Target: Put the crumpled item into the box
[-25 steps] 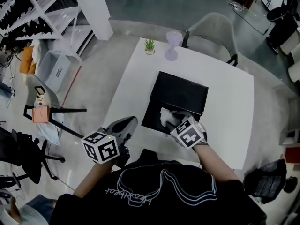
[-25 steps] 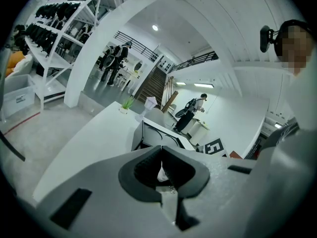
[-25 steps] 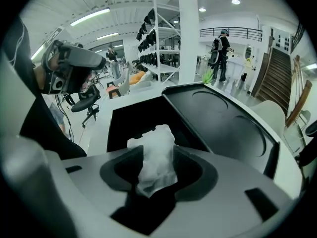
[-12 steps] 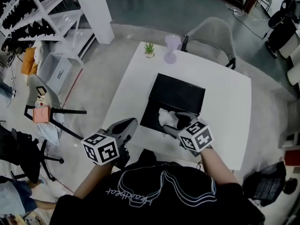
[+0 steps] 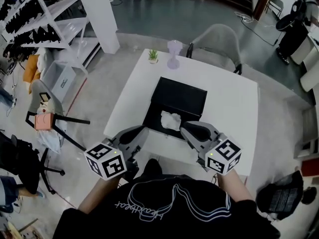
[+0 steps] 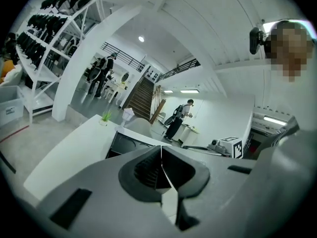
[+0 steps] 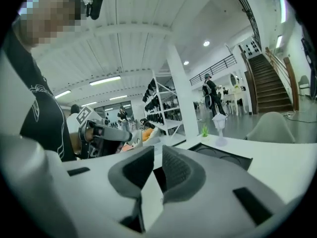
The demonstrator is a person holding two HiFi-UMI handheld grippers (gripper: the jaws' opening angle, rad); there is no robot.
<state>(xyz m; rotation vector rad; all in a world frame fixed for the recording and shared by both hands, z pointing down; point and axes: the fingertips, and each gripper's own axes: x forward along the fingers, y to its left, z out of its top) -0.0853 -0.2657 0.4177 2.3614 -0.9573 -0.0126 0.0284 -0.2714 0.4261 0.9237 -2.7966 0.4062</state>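
The crumpled white item (image 5: 171, 120) lies inside the open black box (image 5: 180, 96), by its near wall, with nothing touching it. My right gripper (image 5: 185, 128) hovers over the table just in front of the box's near right corner. Its jaws are closing, a narrow gap still shows in the right gripper view (image 7: 157, 163), and nothing is between them. My left gripper (image 5: 141, 130) stays at the table's near left edge, its jaws shut together and empty (image 6: 161, 158). The box (image 6: 125, 142) also shows beyond the left jaws.
The box sits on a white table (image 5: 234, 108). At its far edge stand a small potted plant (image 5: 153, 56) and a lilac vase (image 5: 173, 54). A grey chair (image 5: 219, 40) is behind the table, with white shelving (image 5: 45, 14) and another chair (image 5: 45, 108) to the left.
My right gripper has drawn back out of the box toward me, leaving the crumpled item lying inside. The left gripper has hardly moved.
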